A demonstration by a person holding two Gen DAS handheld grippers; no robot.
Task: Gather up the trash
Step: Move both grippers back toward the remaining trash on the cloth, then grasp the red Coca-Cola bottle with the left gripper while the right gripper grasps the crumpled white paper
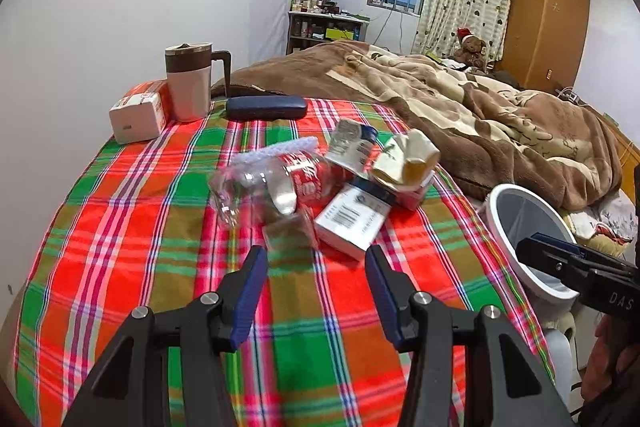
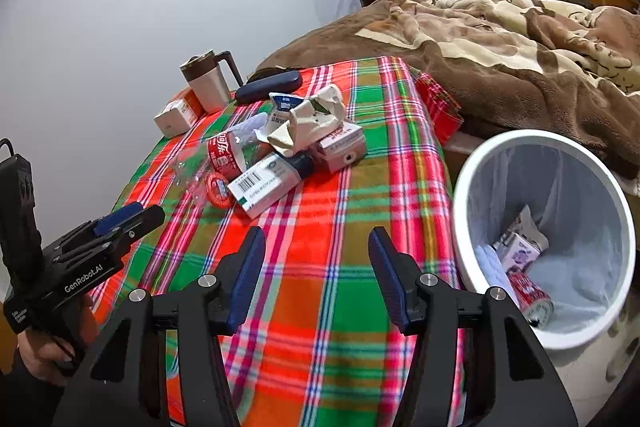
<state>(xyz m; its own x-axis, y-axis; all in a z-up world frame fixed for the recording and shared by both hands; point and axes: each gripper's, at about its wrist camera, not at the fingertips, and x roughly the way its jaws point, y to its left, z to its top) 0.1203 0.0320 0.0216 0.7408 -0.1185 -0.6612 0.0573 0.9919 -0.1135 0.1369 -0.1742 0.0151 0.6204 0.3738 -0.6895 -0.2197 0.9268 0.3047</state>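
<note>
Up close, a bed-like surface is covered with a bright plaid cloth (image 1: 120, 267) in red, green and orange. A heap of trash lies in the middle of it: a crushed clear bottle (image 1: 272, 187) with a red label, a white box (image 1: 352, 223) with a barcode, a crumpled beige carton (image 1: 408, 155) and a squashed blue-and-white carton (image 1: 352, 143), all touching or overlapping.

The left gripper (image 1: 316, 259) hovers over the near part of the cloth, just short of the heap, its fingers spread wide and holding nothing. The right gripper (image 2: 316, 243) hangs over the cloth nearer the right edge — also spread apart and empty.

Off the right edge of the cloth stands a round white bin (image 2: 472, 187) with a pale liner. Inside it lie a red-and-white can (image 2: 532, 293) and a small purple-and-white carton (image 2: 520, 251).

At the far left of the cloth sit a beige mug (image 1: 188, 83) with a brown band, a white-and-orange box (image 1: 138, 111) beside it, and a dark glasses case (image 1: 266, 107). Beyond them lies a rumpled brown blanket (image 1: 480, 115).
</note>
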